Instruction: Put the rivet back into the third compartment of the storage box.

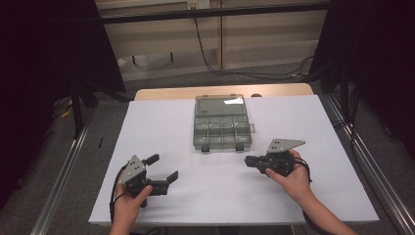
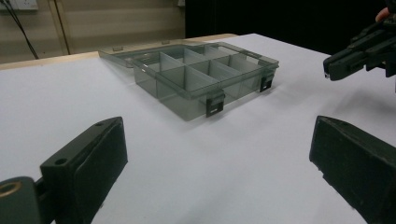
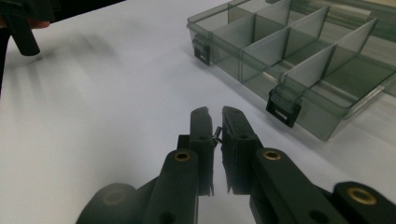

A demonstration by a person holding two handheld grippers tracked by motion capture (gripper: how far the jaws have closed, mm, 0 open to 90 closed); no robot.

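A smoky clear compartment box [image 1: 222, 145] lies open at the table's middle, its lid [image 1: 219, 104] folded back flat, its dividers [image 2: 196, 77] upright and its cells looking empty. My left gripper [image 1: 164, 167] rests at the front left, open, with only bare table between its jaws [image 2: 215, 135]. Just right of the box's front corner, my right gripper [image 1: 247, 160] points left. Its jaws [image 3: 215, 114] are nearly together on a tiny dark piece [image 3: 216, 133], too small to identify. The box's two black latches [image 3: 282, 111] face the grippers.
The white table top [image 1: 210, 196] ends in a wooden strip [image 1: 161, 92] at the far edge. Metal rails [image 1: 63, 171] run along both sides, and cables [image 1: 244, 73] lie on the floor behind. Dark curtains hang left and right.
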